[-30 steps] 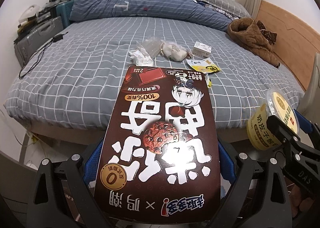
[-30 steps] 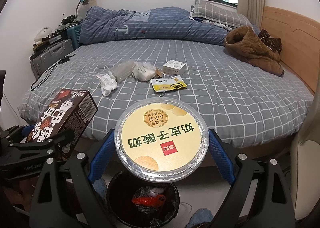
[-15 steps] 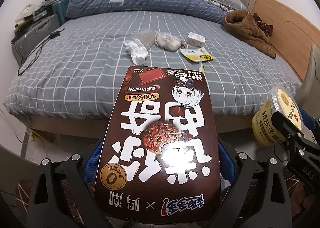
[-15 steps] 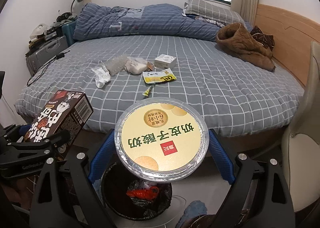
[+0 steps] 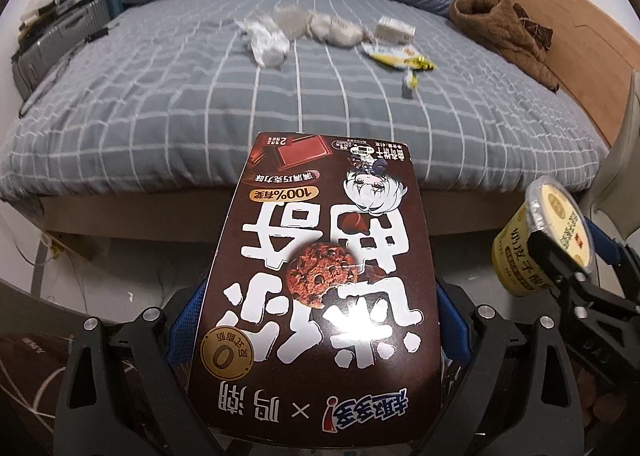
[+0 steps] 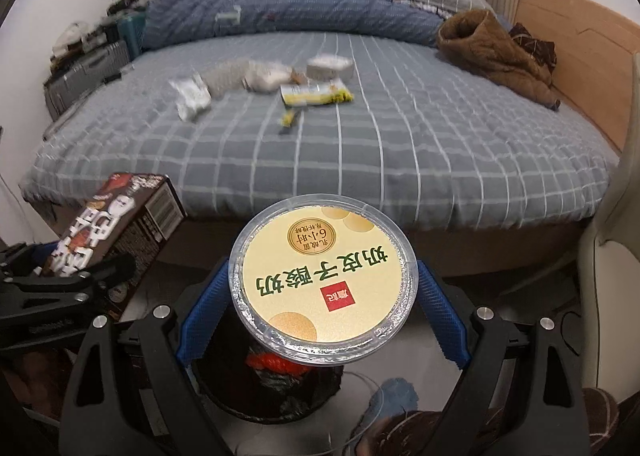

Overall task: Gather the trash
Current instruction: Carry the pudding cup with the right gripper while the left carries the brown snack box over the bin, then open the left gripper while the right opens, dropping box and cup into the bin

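A brown cookie box (image 5: pixel 320 288) fills the left wrist view, with my left gripper (image 5: pixel 316 296) shut on its sides. The yellow yogurt cup (image 6: pixel 324 280) sits between blue pads (image 6: pixel 204 296), my right gripper (image 6: pixel 324 296) shut on it. Right under the cup stands a black-lined trash bin (image 6: pixel 272 392) with something red inside. The box (image 6: pixel 116 224) hangs to the bin's left. On the bed lie a white crumpled wrapper (image 5: pixel 266 42), a clear bag (image 5: pixel 336 30), a small white box (image 5: pixel 394 30) and a yellow packet (image 5: pixel 394 56).
The bed's front edge (image 5: pixel 160 212) runs just beyond both grippers. A brown jacket (image 5: pixel 504 28) lies at the bed's far right. Suitcases (image 5: pixel 52 44) stand by the left wall, and a pale chair (image 6: pixel 612 256) stands at the right. A blue slipper (image 6: pixel 396 396) lies beside the bin.
Both grippers have sunk and tipped downward with their loads. The bed has slid up in both views and the bin has come closer under the cup.
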The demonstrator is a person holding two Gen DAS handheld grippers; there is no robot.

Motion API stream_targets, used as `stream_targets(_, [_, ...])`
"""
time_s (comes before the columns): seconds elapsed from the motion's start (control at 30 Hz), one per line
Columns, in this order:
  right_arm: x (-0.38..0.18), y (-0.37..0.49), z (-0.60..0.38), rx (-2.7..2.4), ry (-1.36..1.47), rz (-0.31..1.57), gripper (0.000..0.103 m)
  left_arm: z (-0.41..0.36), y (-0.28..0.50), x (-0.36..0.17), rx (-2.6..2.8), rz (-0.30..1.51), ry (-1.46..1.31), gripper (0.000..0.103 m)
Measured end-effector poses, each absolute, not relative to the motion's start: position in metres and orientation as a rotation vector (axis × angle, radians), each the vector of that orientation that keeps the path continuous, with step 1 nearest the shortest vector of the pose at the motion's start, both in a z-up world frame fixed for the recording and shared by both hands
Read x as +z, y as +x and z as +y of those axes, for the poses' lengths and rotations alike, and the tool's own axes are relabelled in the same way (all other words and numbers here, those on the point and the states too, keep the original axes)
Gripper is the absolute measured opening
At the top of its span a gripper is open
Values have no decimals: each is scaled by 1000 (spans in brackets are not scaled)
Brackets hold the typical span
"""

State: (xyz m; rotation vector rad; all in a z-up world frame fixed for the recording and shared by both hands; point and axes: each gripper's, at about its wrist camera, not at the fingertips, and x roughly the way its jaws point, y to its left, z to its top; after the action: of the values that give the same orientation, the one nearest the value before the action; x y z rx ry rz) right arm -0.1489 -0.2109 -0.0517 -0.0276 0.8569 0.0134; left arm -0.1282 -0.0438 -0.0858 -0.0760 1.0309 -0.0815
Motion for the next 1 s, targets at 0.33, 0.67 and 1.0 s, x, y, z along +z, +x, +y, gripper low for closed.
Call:
stream_targets(0.33, [-106, -131, -221, 5, -8, 963, 85, -63, -110, -143, -102, 1121, -29, 91])
stream_targets(0.67, [-132, -121, -240, -30, -14, 1015, 86, -97, -88, -184, -152, 1195, -3, 91])
stream_targets(1.0, [-144, -127, -267, -72, 19, 1044, 86, -114, -79, -200, -186, 1210, 28, 92])
